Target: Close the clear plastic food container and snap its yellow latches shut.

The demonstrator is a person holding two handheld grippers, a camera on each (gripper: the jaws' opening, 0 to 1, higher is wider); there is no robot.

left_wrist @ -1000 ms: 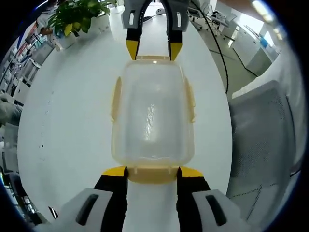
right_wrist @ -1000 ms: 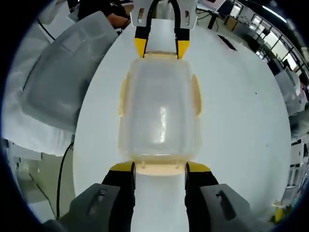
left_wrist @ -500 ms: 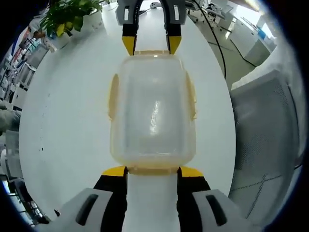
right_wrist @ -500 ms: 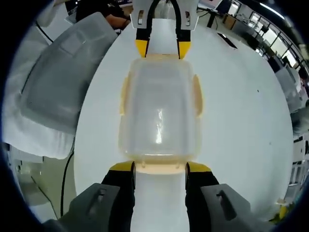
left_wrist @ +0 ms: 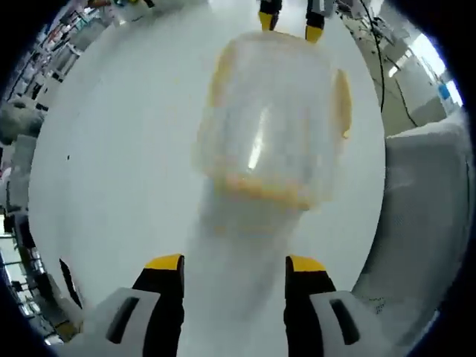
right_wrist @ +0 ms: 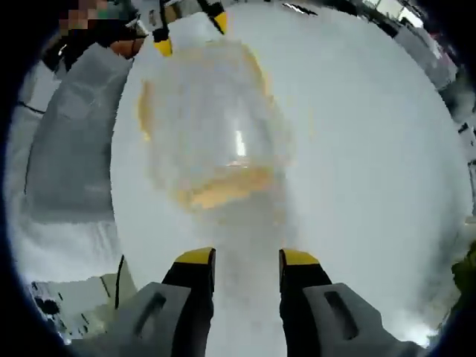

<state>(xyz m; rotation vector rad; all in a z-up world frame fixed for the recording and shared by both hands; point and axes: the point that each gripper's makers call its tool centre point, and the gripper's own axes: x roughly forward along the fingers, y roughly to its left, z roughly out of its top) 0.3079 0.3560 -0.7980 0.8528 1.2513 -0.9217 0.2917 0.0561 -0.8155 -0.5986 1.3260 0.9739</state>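
Note:
The clear plastic food container (left_wrist: pixel 268 111) rests on the white round table (left_wrist: pixel 111 149) with its lid on, blurred by motion. Yellow latches (left_wrist: pixel 260 186) show at its near end and along its sides. My left gripper (left_wrist: pixel 236 264) is open, drawn back from the container with bare table between its jaws. My right gripper (left_wrist: pixel 290 18) stands just beyond the container's far end. In the right gripper view the container (right_wrist: pixel 208 126) lies ahead with its near yellow latch (right_wrist: pixel 219 190) toward me. There the right gripper (right_wrist: pixel 246 256) is open and apart from it, and the left gripper (right_wrist: pixel 186 26) sits past the far end.
A grey padded chair (left_wrist: pixel 424 193) stands beside the table, and it appears as a grey chair (right_wrist: pixel 67 149) in the right gripper view. Black cables (left_wrist: pixel 379 59) run across the floor beyond the table edge. Desks and shelves fill the room behind.
Both grippers have pulled back from the container's end latches, so a gap of table now lies between each pair of jaws and the container. Both views have swung and blurred.

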